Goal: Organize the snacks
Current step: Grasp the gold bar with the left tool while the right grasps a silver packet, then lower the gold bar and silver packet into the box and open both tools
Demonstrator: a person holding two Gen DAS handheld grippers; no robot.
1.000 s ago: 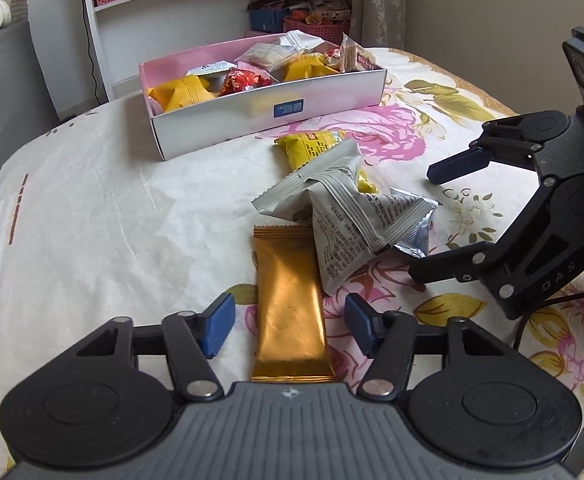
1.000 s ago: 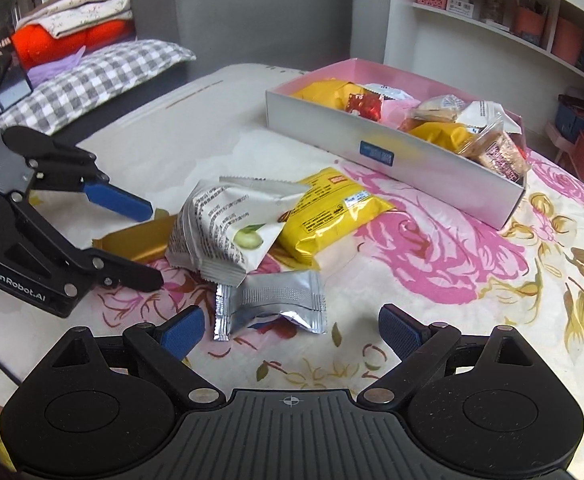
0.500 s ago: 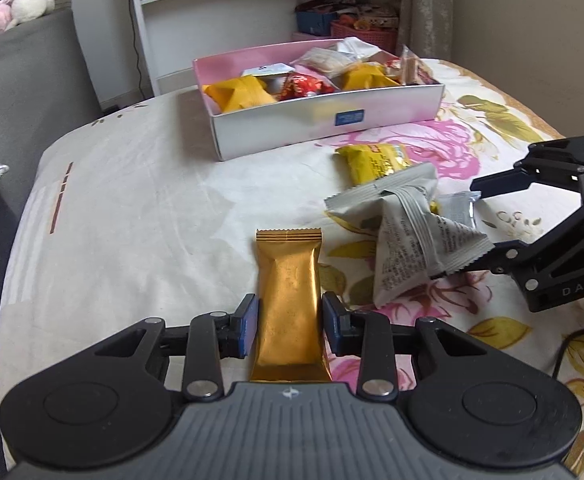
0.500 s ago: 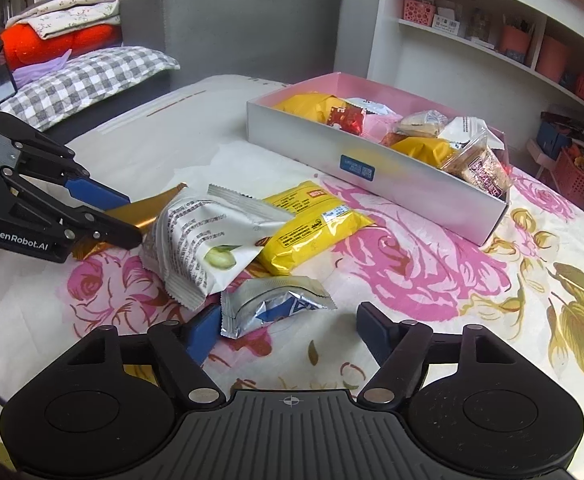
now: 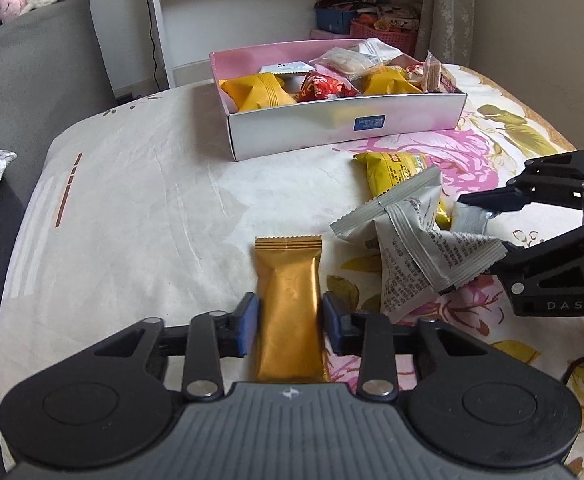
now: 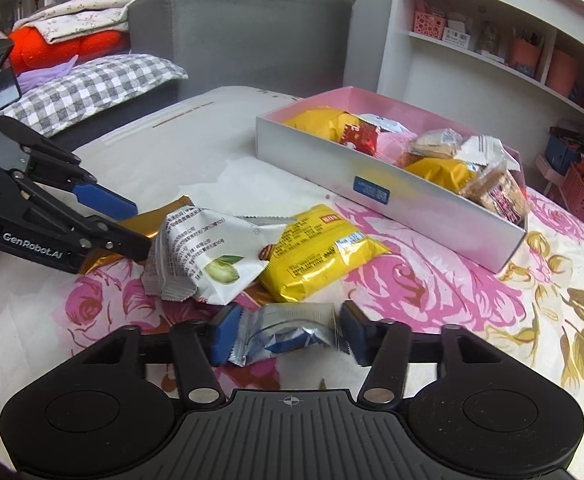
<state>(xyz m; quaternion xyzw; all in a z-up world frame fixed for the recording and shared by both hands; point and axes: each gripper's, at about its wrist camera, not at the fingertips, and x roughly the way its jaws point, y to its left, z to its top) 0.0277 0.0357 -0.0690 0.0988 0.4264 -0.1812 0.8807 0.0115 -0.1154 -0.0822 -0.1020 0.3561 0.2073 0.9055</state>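
The left tongs [image 5: 289,322] are closed onto a gold snack bar [image 5: 287,304], blue pads pressed against its two long sides, the bar pointing away along the fingers above the floral tablecloth [image 5: 131,208]. The right tongs [image 6: 287,334] are narrowed around a small silver-and-blue packet [image 6: 281,334], a pad touching each end so that the wrapper bows up between them.

Between the two pairs of tongs lies a loose heap: a white pistachio packet [image 6: 207,252] resting partly over a yellow snack packet [image 6: 320,254]. From the left wrist view the white packet sits just beside the gold bar, with the right tongs [image 5: 482,224] reaching in from the far side.

Beyond the heap stands a long box [image 5: 292,132], white outside and pink inside, with a small blue label on its near wall. It holds several snacks, among them a yellow pouch [image 5: 261,92], a red wrapper [image 5: 318,86] and clear-wrapped biscuits [image 5: 436,74].
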